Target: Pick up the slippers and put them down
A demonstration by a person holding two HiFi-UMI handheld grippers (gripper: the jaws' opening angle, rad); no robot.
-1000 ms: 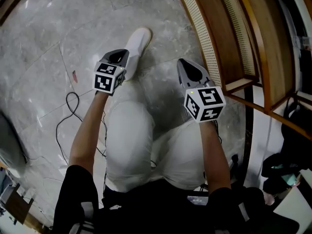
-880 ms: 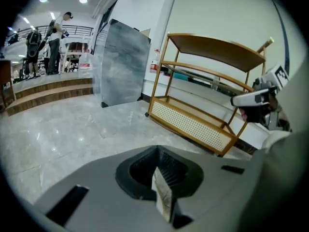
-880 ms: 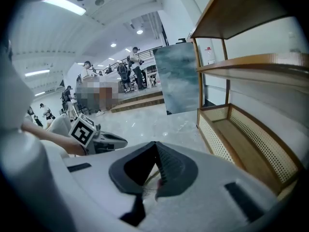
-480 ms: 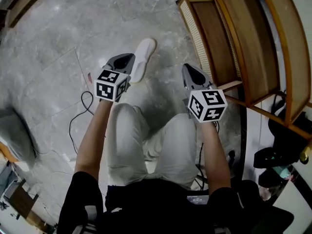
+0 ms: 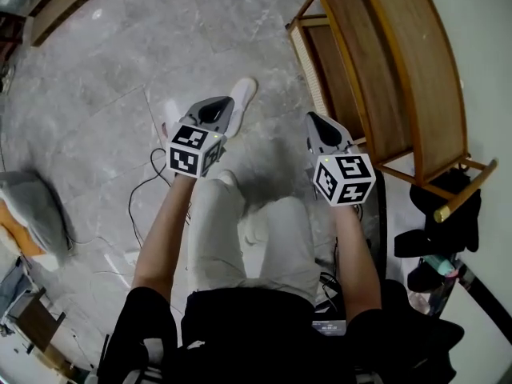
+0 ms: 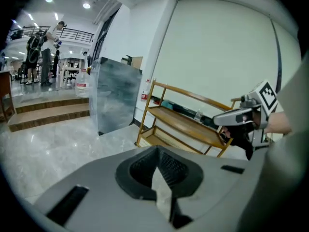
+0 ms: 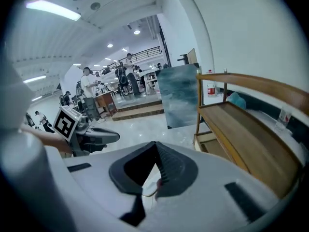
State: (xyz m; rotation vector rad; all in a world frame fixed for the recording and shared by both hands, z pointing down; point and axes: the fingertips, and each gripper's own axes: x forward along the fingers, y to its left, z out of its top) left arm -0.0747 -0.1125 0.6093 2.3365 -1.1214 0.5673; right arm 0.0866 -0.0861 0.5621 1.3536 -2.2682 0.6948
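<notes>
A white slipper (image 5: 242, 94) lies on the grey marble floor, its near end hidden behind my left gripper (image 5: 219, 105). I cannot tell whether a foot is in it. Another white shape (image 5: 256, 226) shows low between the person's legs. Both grippers are held high in front of the body, well above the floor. The left gripper (image 6: 157, 151) has its jaws closed together with nothing between them. The right gripper (image 5: 317, 120) is beside the wooden rack, and its jaws (image 7: 157, 146) also meet at the tips with nothing held. Each gripper shows in the other's view: right gripper (image 6: 221, 121), left gripper (image 7: 112, 137).
A wooden shelf rack (image 5: 384, 78) stands at the right, close to the right gripper. A black cable (image 5: 148, 186) loops on the floor at the left. A grey cushion (image 5: 32, 210) lies far left, dark bags (image 5: 440, 230) at the right. A grey panel (image 6: 113, 93) stands beyond.
Both grippers have risen together as the person stood up from a crouch. The floor and the white slipper now look farther below. The jaws look the same.
</notes>
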